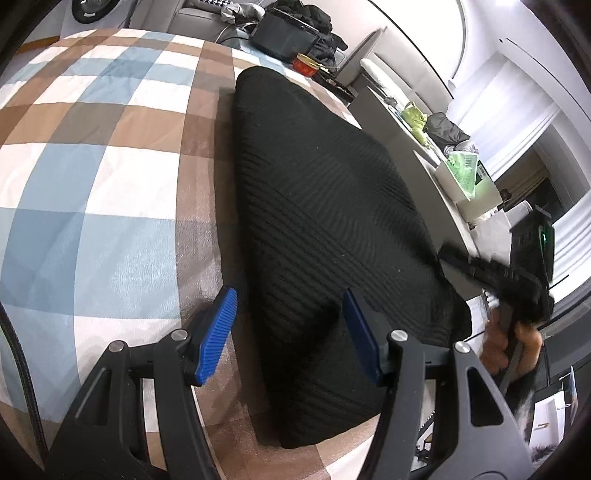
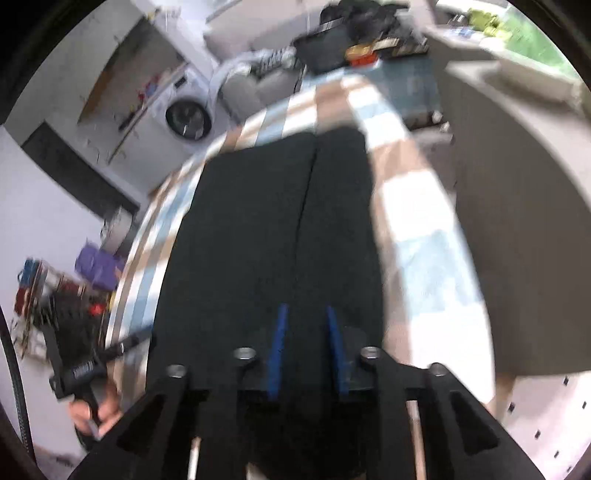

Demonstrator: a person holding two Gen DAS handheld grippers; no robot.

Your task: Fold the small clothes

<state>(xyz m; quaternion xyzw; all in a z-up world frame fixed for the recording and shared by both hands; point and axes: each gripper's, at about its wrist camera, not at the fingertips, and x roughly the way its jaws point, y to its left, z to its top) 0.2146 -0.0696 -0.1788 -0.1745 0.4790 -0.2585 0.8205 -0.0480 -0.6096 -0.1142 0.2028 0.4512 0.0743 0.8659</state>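
Note:
A black ribbed knit garment lies on a checked blue, brown and white bedspread. My left gripper is open, its blue pads straddling the garment's left edge near the near end. In the blurred right wrist view the garment shows a lengthwise line down its middle. My right gripper hovers at its near edge with the blue pads a small gap apart; black cloth fills the space between and below them. The right gripper also shows, blurred, in the left wrist view at the garment's right corner.
A grey counter with green items and a box runs along the bed's right side. A red-lidded jar and a dark tray sit beyond the bed's far end. A washing machine stands at the far left.

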